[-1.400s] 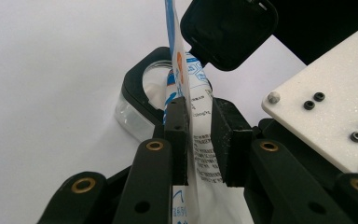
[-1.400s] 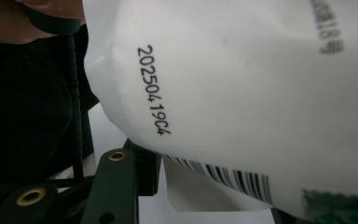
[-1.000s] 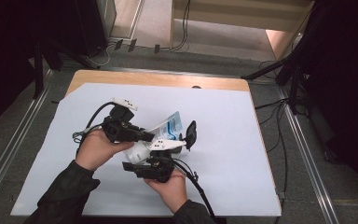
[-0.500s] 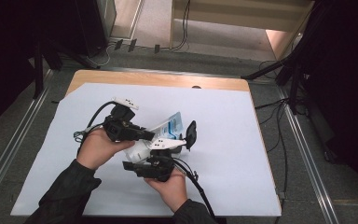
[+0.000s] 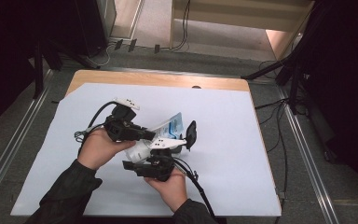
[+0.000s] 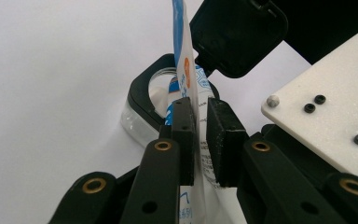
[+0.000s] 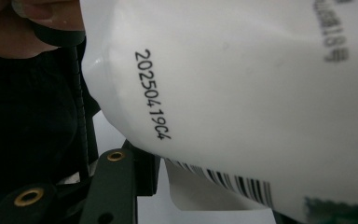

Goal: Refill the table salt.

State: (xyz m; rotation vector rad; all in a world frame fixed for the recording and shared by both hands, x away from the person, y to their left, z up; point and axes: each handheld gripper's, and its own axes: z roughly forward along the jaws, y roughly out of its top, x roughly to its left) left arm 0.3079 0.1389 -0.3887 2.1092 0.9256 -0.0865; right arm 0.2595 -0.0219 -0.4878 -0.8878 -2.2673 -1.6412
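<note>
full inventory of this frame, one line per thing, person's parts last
pouch: 1, white and blue, mid-table, between the grippers
sheet: 1, white, covering most of the table
table: 1, wood, bare strip at the far edge
cables: several, black, floor beyond the table
left gripper: 1, black, jaws pinching the pouch's edge
right gripper: 1, black, by the pouch; jaw state unclear
hands: 2, dark sleeves, near edge

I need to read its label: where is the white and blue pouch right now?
High view: the pouch is mid-table over the white sheet, between the left gripper and right gripper.
</note>
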